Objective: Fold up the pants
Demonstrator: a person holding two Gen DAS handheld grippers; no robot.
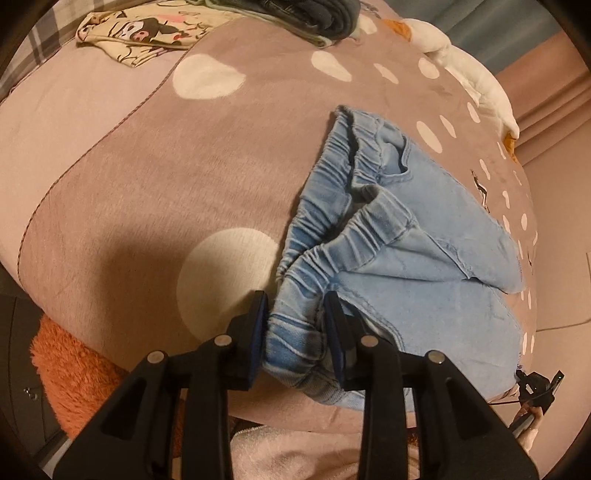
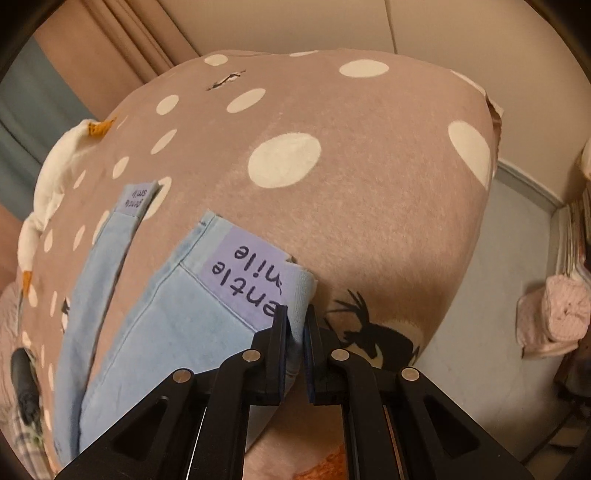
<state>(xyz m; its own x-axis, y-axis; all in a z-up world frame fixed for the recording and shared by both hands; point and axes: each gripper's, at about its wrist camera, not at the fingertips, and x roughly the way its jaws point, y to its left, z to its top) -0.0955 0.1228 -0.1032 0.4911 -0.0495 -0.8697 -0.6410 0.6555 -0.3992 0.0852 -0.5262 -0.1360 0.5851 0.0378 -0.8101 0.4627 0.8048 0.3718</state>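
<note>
Light blue denim pants (image 1: 399,236) lie on a brown blanket with white dots (image 1: 155,192). In the left wrist view the elastic waistband faces me, and my left gripper (image 1: 297,325) is shut on its near corner. In the right wrist view the two pant legs (image 2: 155,332) stretch away, each with a purple lettered cuff patch (image 2: 243,273). My right gripper (image 2: 295,332) is shut on the hem corner of the nearer leg. The other leg (image 2: 107,251) lies free to the left.
A cartoon-print cloth (image 1: 140,33) and dark folded clothes (image 1: 314,18) lie at the far edge of the blanket. An orange fuzzy throw (image 1: 70,376) hangs below the near edge. A white plush trim (image 1: 472,70) runs along the right side. Floor and a pink rolled towel (image 2: 554,314) are at right.
</note>
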